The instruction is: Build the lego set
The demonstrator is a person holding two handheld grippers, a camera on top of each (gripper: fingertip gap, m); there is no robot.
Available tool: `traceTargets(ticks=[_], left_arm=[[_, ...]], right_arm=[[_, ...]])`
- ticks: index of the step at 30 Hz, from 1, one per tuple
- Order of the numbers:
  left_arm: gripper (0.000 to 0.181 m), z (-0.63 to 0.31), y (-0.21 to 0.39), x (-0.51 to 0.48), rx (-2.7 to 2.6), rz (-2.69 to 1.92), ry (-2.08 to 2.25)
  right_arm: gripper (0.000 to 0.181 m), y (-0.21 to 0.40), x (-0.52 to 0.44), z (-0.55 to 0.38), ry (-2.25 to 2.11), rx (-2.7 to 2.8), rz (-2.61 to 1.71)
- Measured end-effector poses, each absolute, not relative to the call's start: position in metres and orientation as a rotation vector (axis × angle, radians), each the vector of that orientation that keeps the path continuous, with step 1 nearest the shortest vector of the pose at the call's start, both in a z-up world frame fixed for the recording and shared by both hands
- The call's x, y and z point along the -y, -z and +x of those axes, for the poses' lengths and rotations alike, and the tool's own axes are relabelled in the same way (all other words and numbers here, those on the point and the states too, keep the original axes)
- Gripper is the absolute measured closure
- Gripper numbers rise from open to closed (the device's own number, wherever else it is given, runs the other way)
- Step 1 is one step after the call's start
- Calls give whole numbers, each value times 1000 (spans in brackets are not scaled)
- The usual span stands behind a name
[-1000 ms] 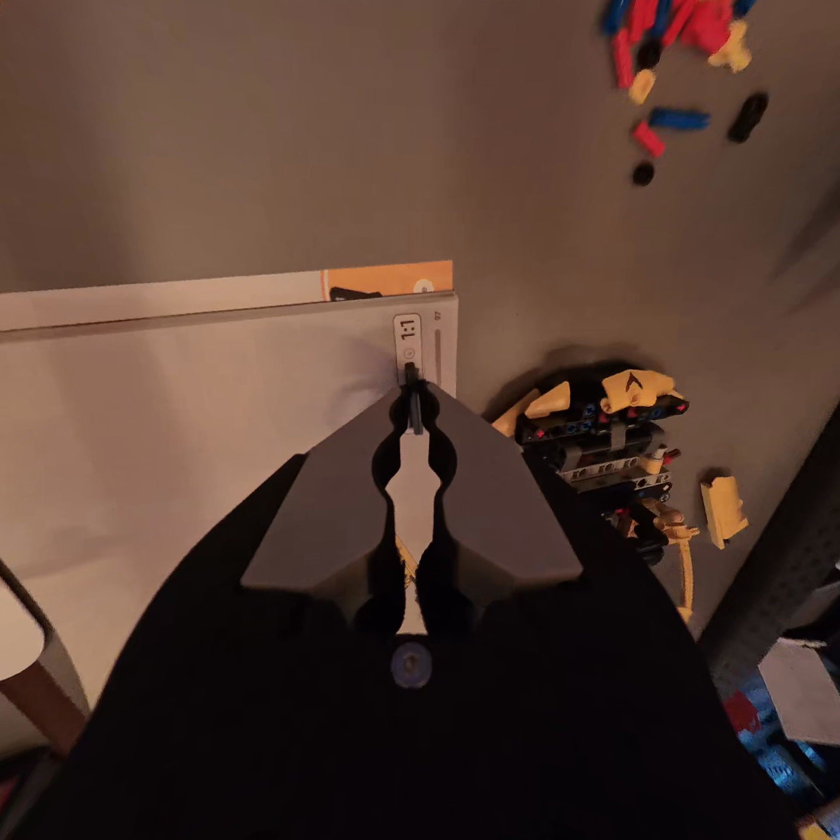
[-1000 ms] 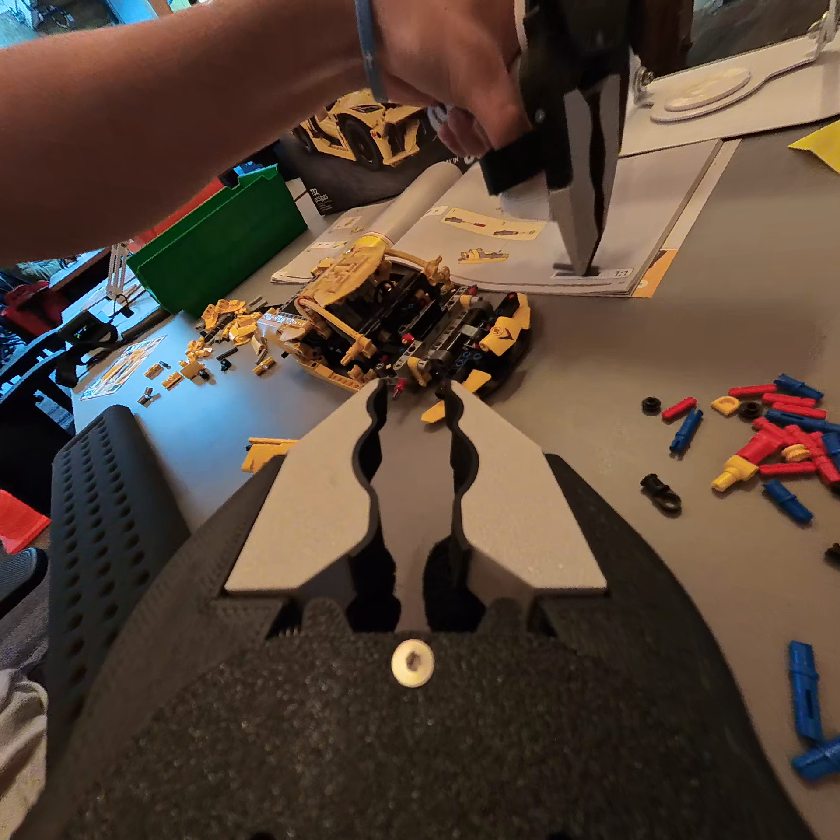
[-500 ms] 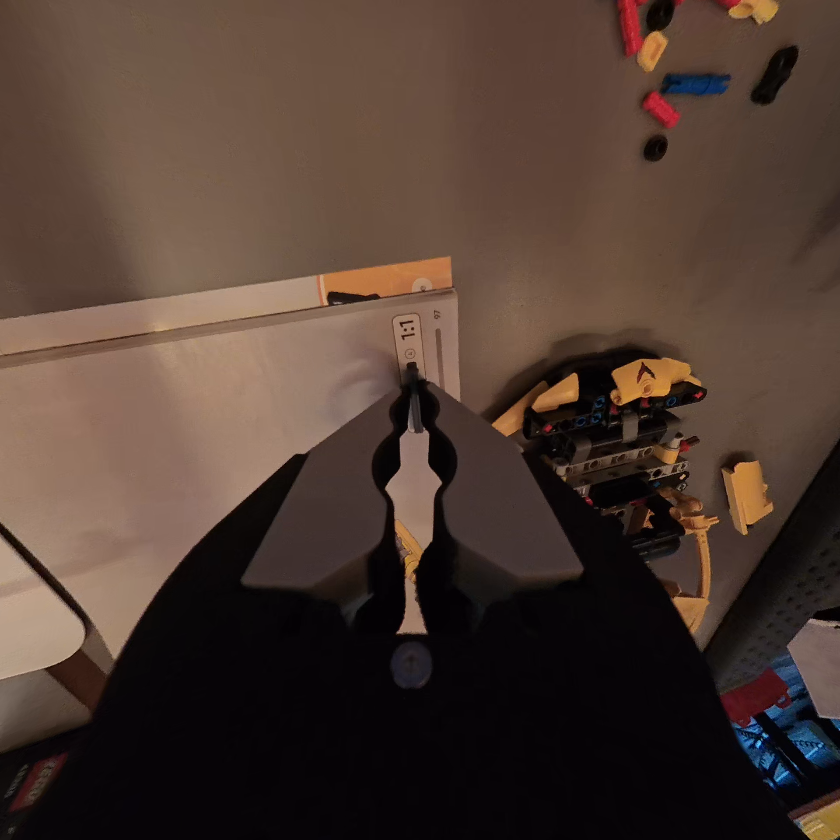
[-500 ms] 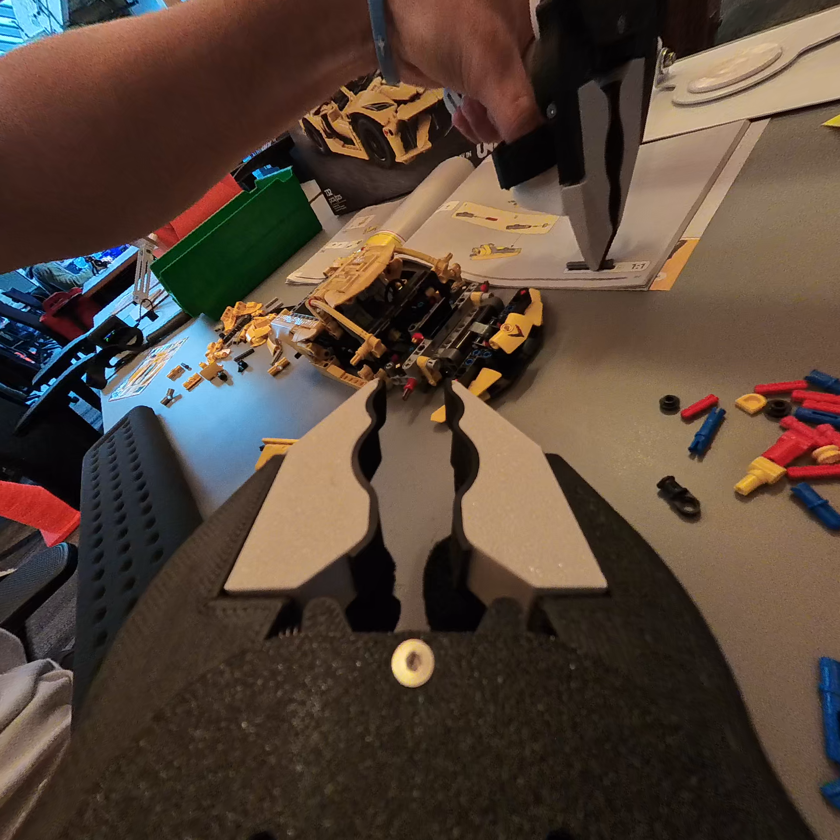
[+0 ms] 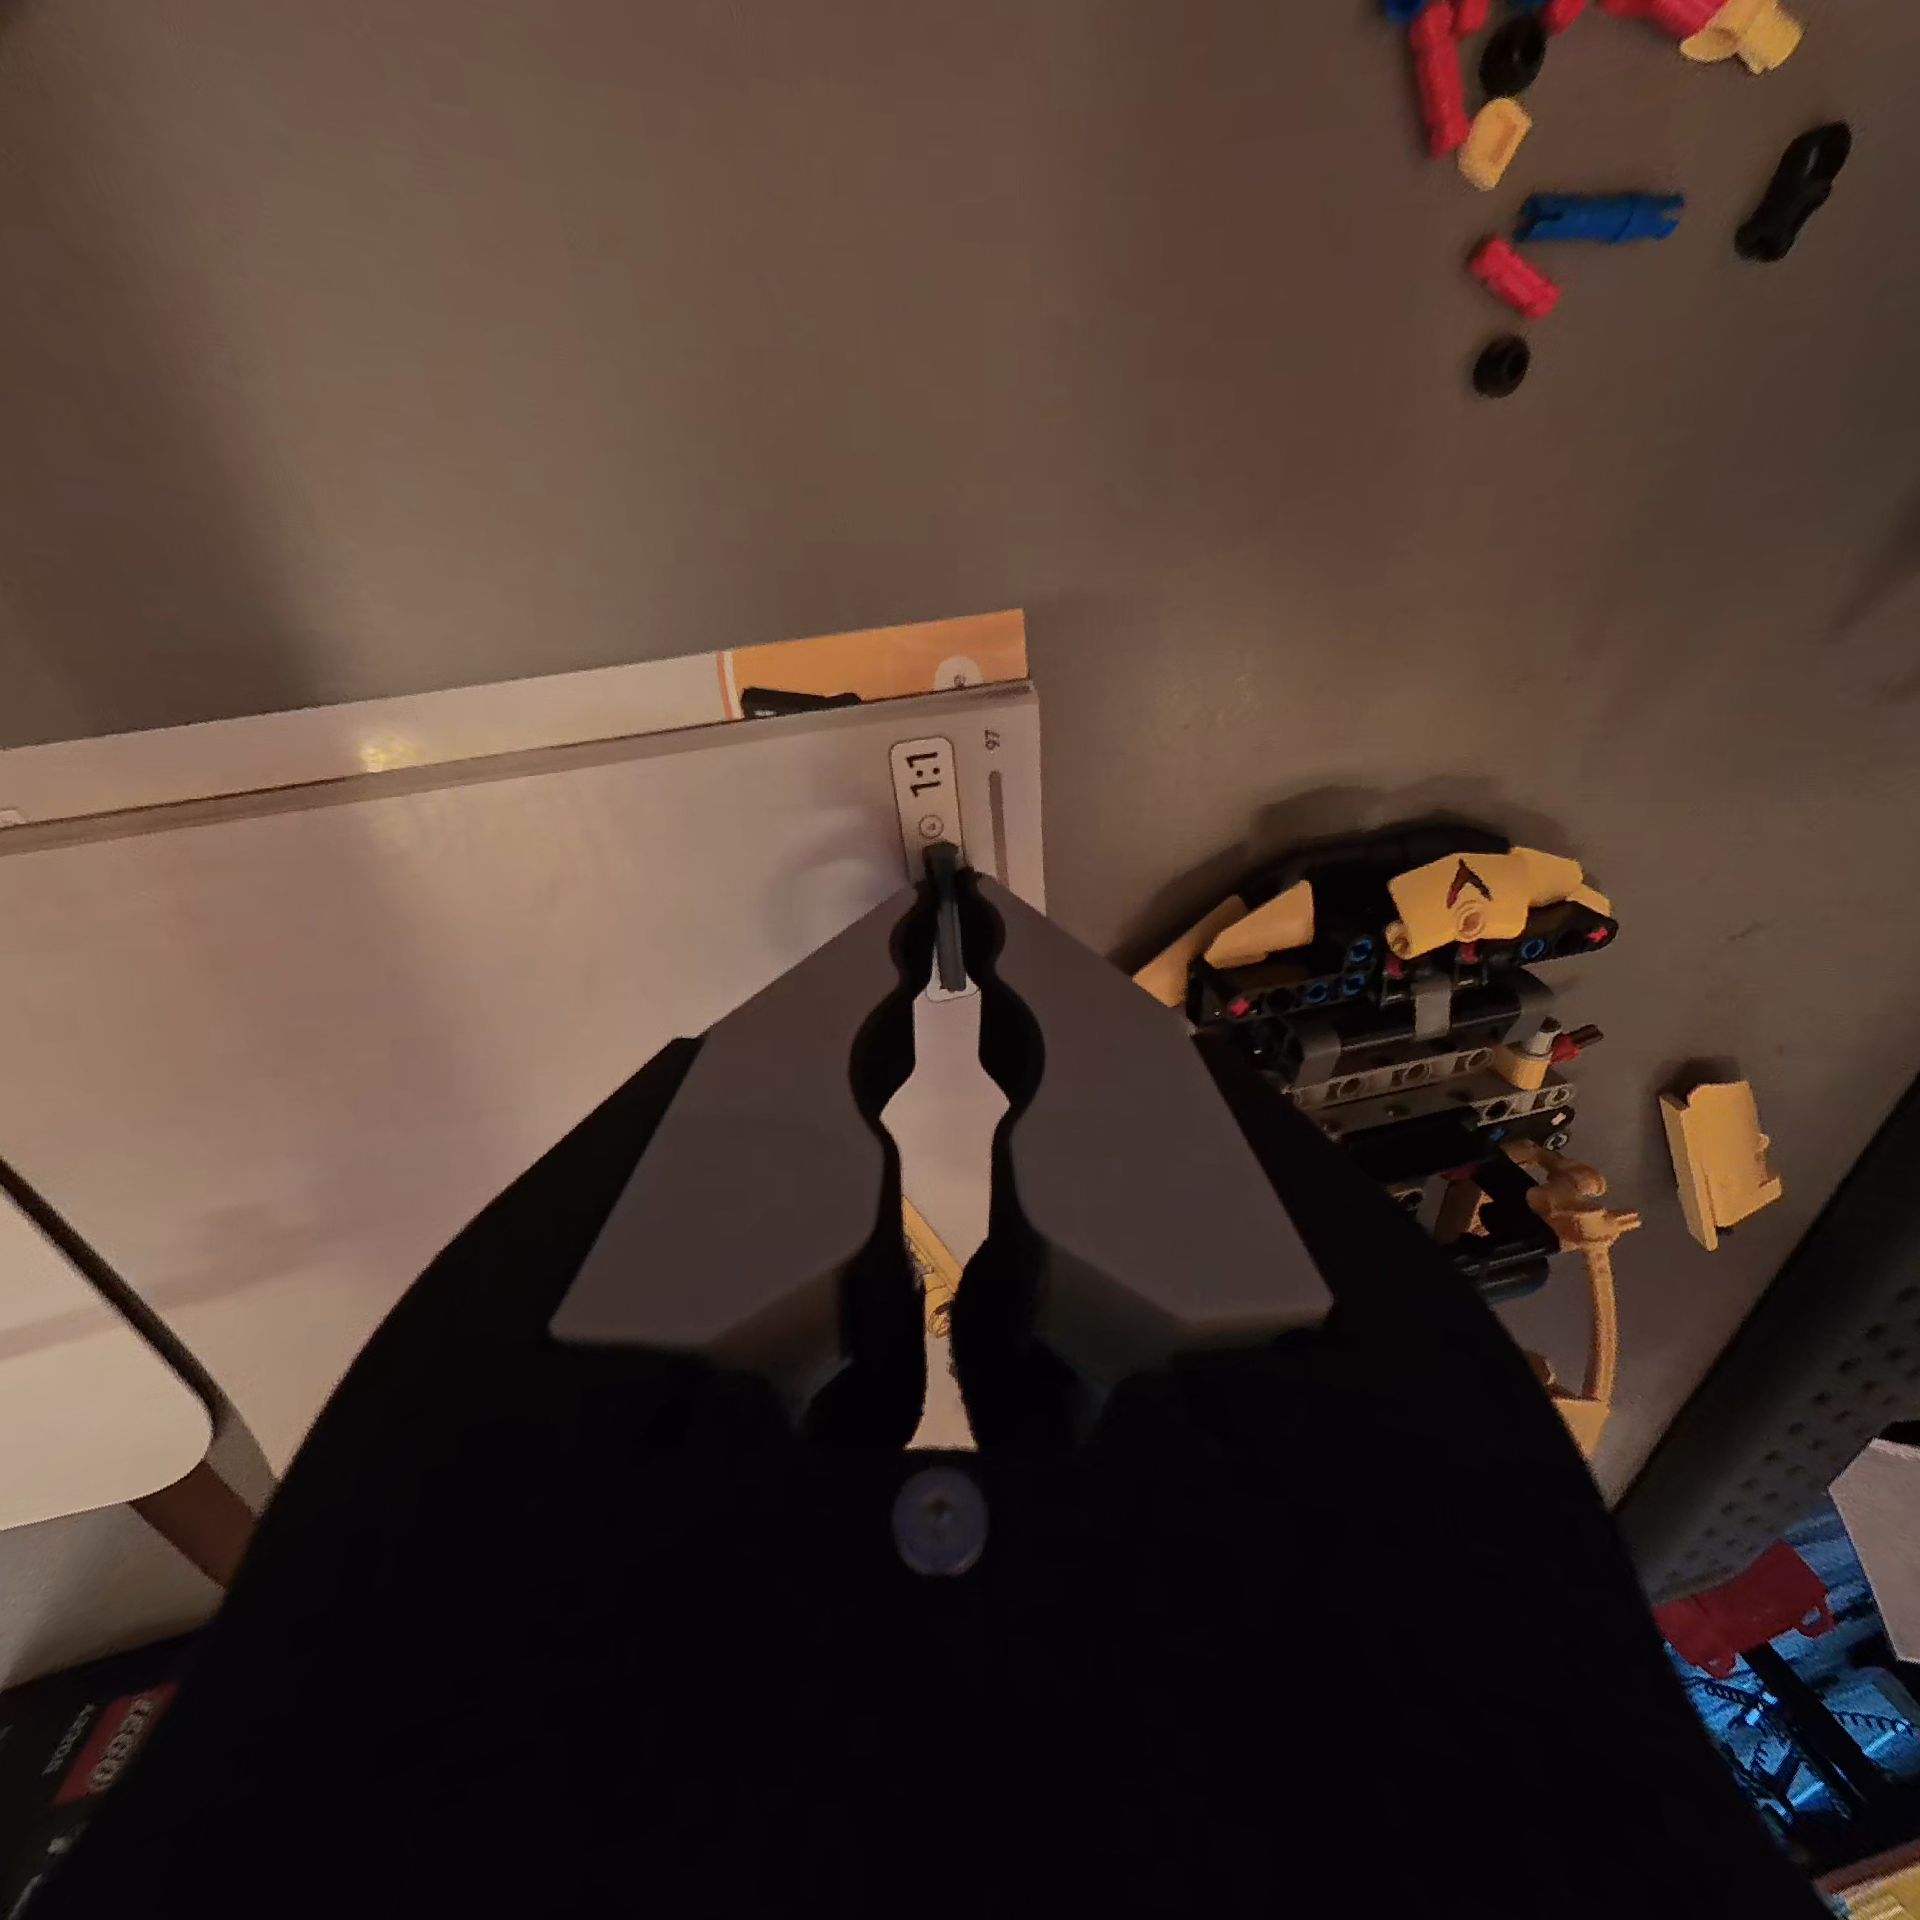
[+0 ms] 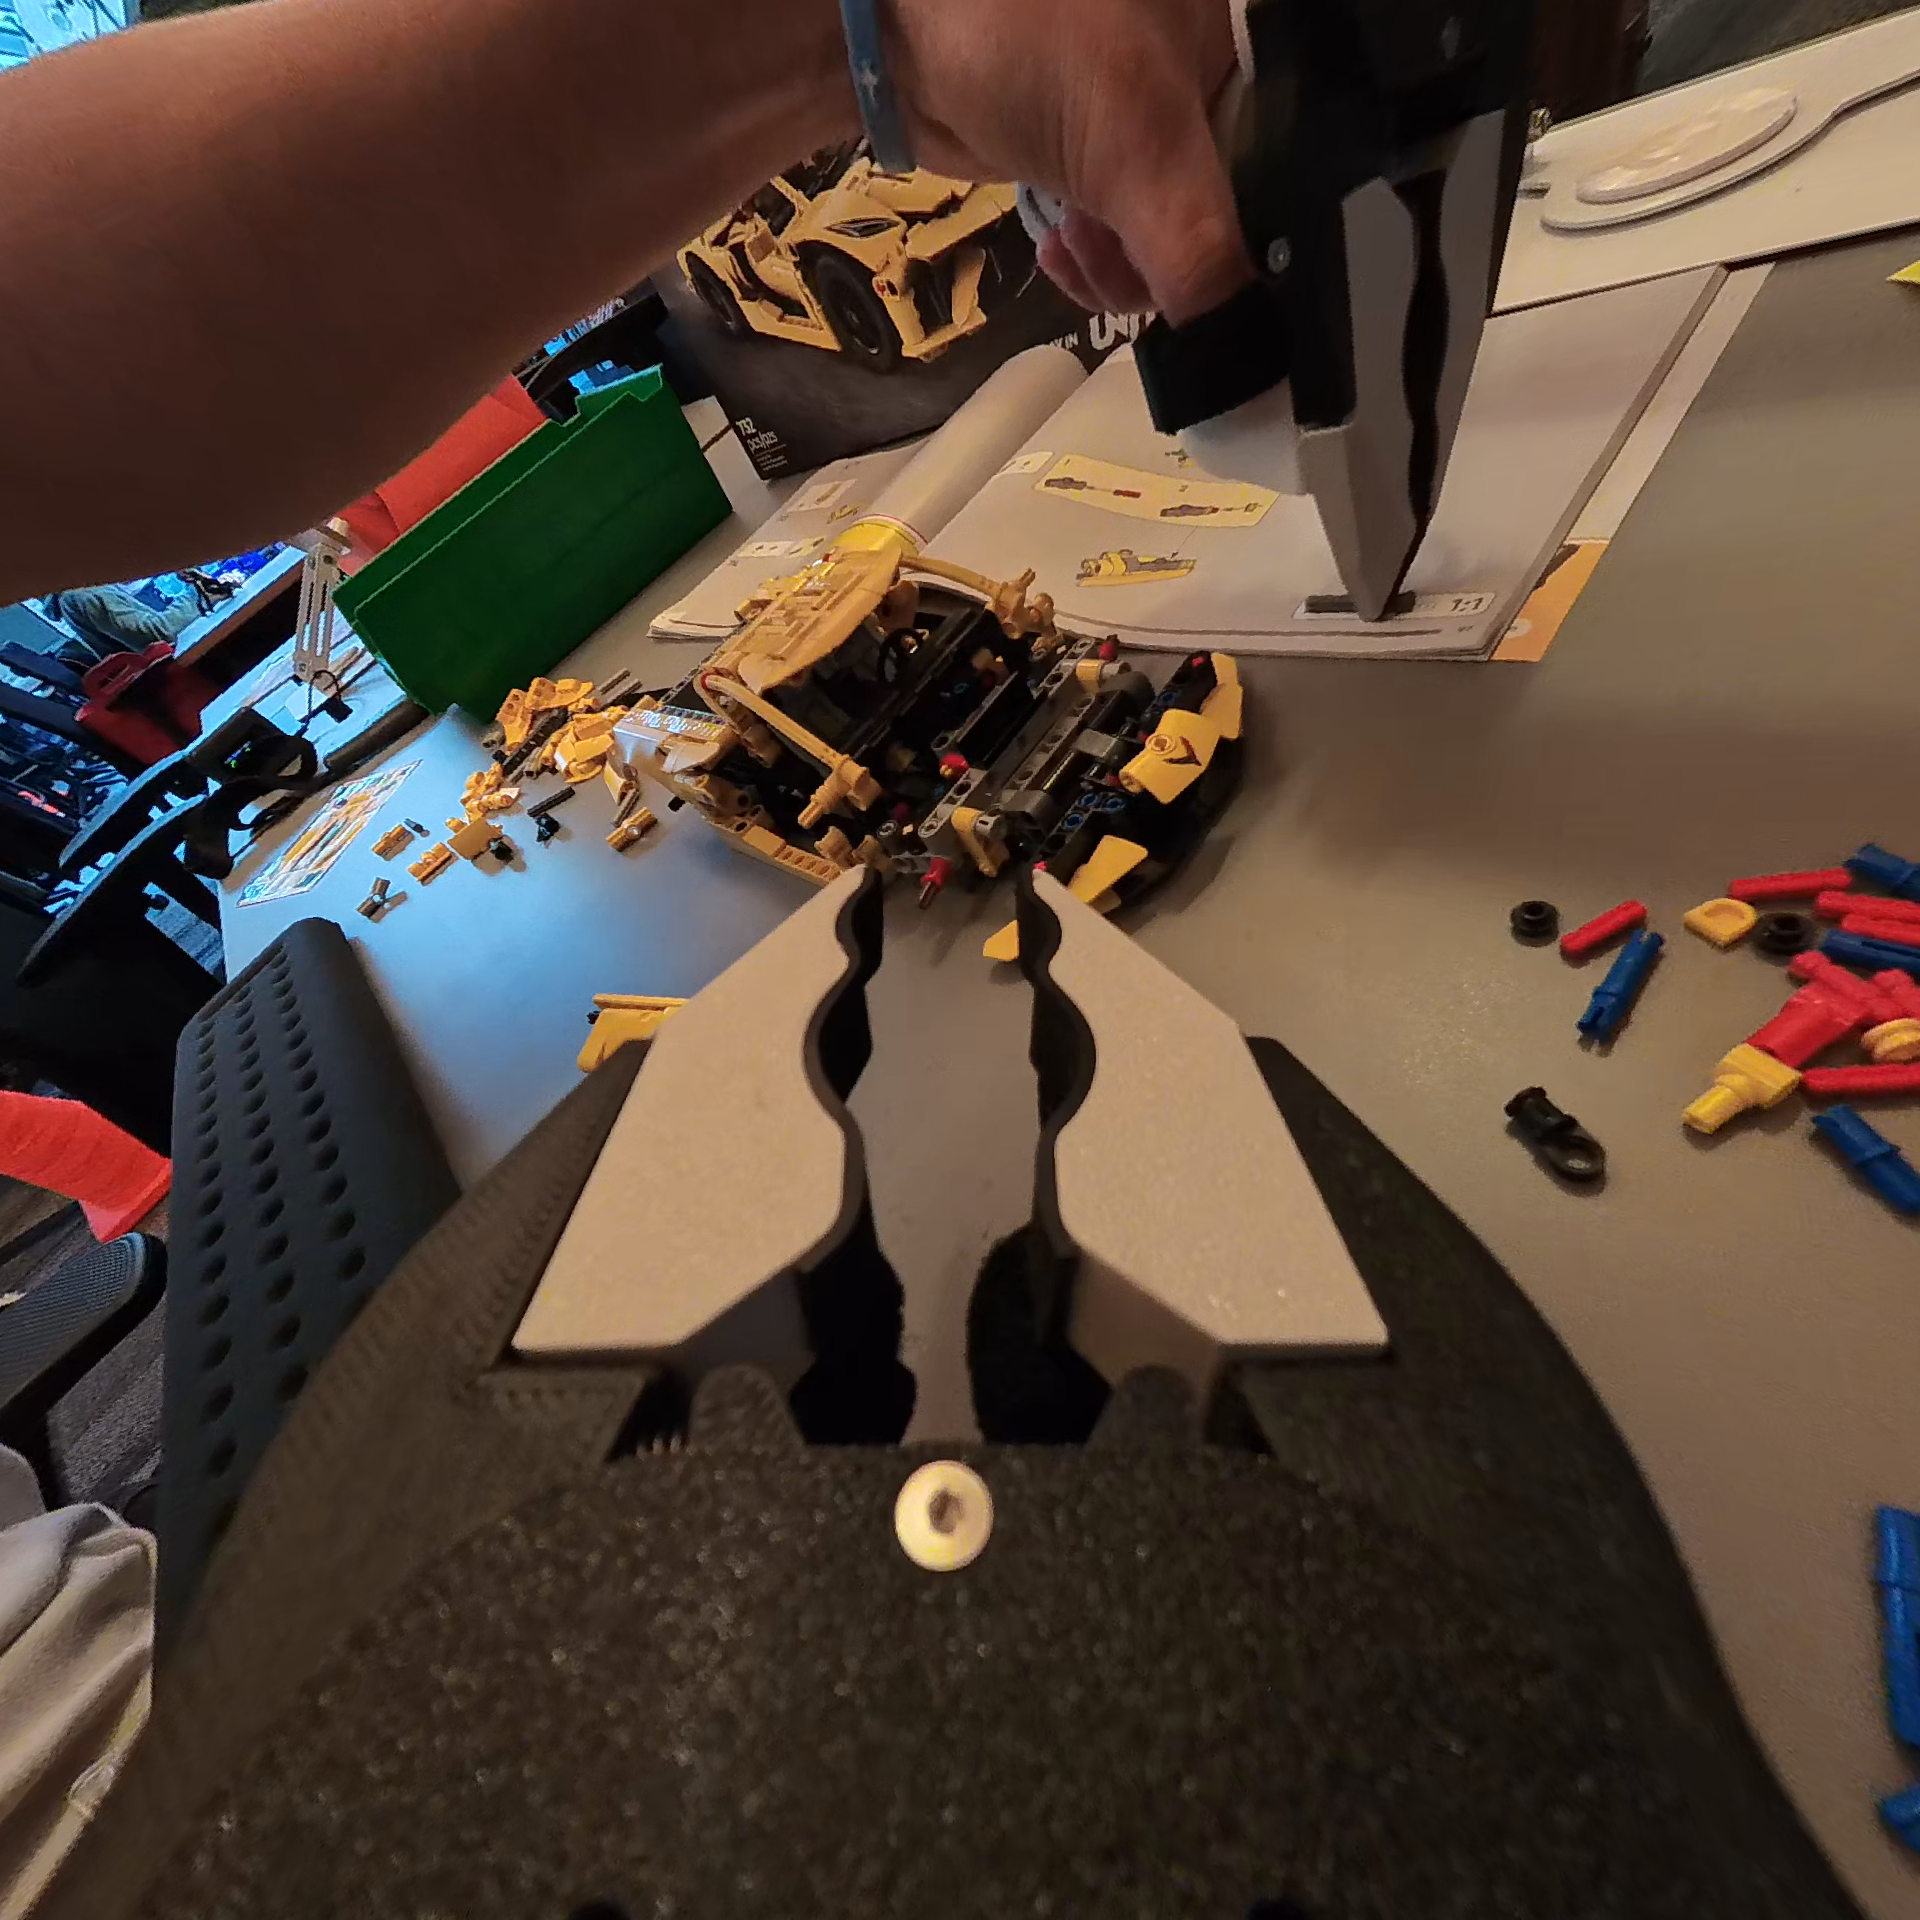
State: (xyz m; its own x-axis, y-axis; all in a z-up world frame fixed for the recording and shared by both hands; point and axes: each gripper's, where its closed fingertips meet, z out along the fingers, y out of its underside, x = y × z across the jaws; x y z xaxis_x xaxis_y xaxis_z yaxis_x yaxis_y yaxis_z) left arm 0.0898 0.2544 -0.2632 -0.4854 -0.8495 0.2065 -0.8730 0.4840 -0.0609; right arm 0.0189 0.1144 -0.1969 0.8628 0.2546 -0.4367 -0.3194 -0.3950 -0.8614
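While the left gripper (image 5: 943, 904) pinches a short dark axle piece (image 5: 943, 914) against the instruction booklet (image 5: 436, 997), the right gripper (image 6: 948, 894) hangs with fingers apart and nothing between them.

Fingertips of the left gripper press the piece onto the booklet's printed corner, near the table (image 6: 1455, 1299) edge farthest from the right wrist camera. Just beside that corner sits the half-built yellow and black car (image 6: 935, 727). Red, blue and black pins (image 6: 1829, 997) lie scattered toward the table's right side; loose yellow parts (image 6: 520, 790) lie by a green bin (image 6: 540, 551) at the left edge.
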Motion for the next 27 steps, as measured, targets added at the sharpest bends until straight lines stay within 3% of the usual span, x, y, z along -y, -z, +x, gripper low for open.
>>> traceTargets(ticks=[12,16,20,23,27], left_arm=[[177,98,253,-257,2646,1529,-330],[178,118,131,-256,2600,1844,-1237],[178,36,26,-288,2414,2204,-1957],[178,-38,22,-302,2044,2431,-2290],[178,-90,68,-298,1770,2501,-2431]], right_arm=[[157,197,-113,18,-618,-46,-1878],[157,192,-112,22,-639,-65,-1846],[158,189,-111,19,-658,-61,-1833],[159,183,-110,14,-667,-33,-1815],[159,172,-119,-16,-591,179,-1819]])
